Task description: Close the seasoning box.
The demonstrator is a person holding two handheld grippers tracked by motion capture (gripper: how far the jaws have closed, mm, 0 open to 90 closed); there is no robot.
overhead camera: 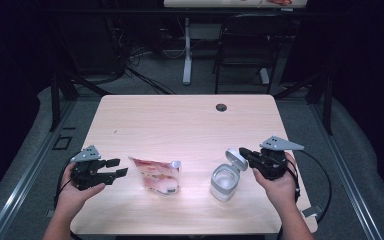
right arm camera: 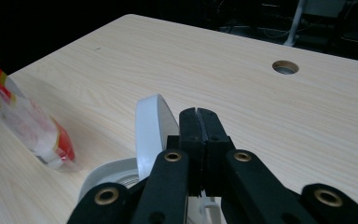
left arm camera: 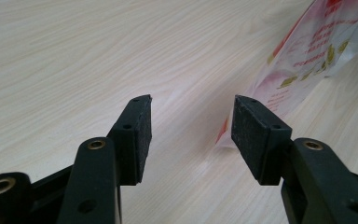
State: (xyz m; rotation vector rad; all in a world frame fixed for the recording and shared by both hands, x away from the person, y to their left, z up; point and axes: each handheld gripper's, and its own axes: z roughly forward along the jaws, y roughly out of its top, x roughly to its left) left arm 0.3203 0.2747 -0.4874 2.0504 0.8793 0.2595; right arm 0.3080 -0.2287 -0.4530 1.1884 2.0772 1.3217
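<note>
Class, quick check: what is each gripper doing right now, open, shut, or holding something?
Left gripper: open, holding nothing, beside the printed pouch.
Right gripper: fingers shut together, nothing between them, next to the raised lid of the white container.

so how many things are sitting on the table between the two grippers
2: a red-and-white pouch left of centre, nearest the left gripper, and a white container with its lid flipped up, beside the right gripper.

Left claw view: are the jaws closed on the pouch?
No: the left claw stands open with bare table between its jaws, and the pouch lies beyond, untouched.
</note>
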